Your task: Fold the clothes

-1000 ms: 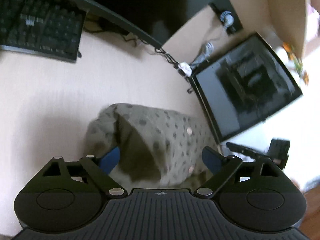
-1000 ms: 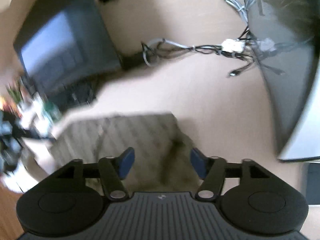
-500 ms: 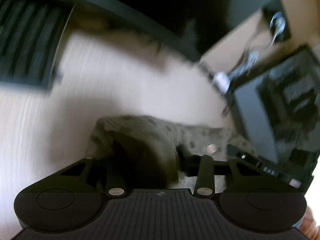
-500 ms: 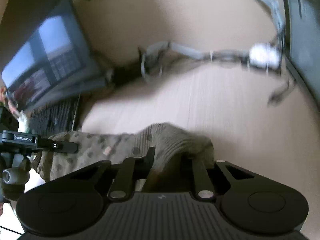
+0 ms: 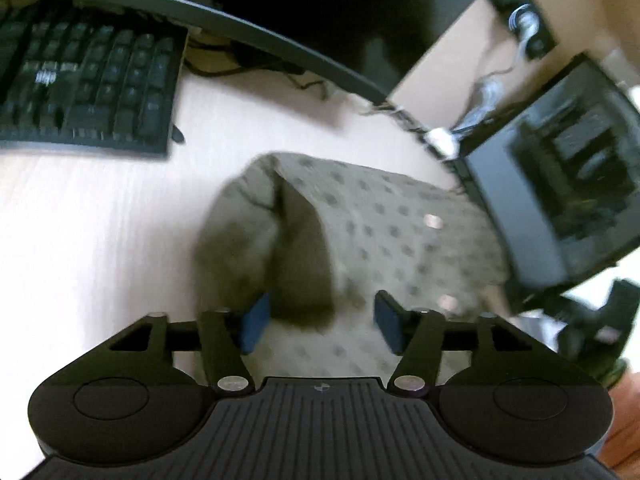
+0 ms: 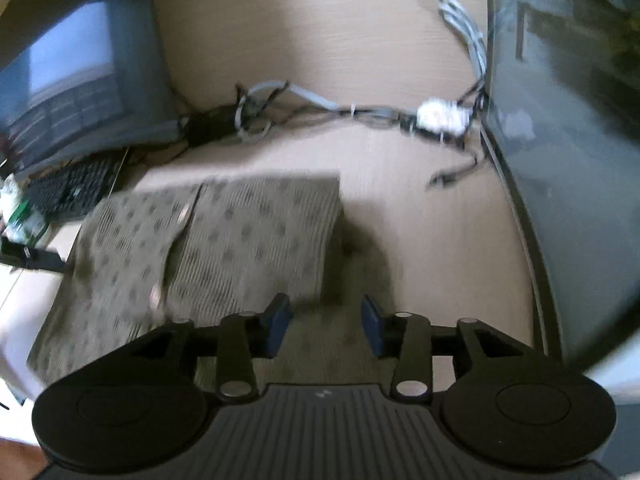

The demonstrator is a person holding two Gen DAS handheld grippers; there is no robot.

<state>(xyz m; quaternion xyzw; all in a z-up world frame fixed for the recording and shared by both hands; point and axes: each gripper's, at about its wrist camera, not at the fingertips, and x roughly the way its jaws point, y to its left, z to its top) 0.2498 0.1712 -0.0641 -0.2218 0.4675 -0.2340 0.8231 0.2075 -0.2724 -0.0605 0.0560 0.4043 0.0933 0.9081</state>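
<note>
Both grippers, left [image 5: 322, 322] & right [image 6: 325, 326], spread wide, holding nothing, above dotted garment [image 6: 256, 232] mid-frame on desk [image 6: 420, 220].

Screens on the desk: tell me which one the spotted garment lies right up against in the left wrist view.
The flat dark screen at the right, tilted, its lower-left edge meeting the spotted garment. The big curved monitor stands farther back, beyond bare desk.

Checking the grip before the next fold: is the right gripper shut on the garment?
No, the right gripper is open, its blue pads apart above the spotted garment.
</note>
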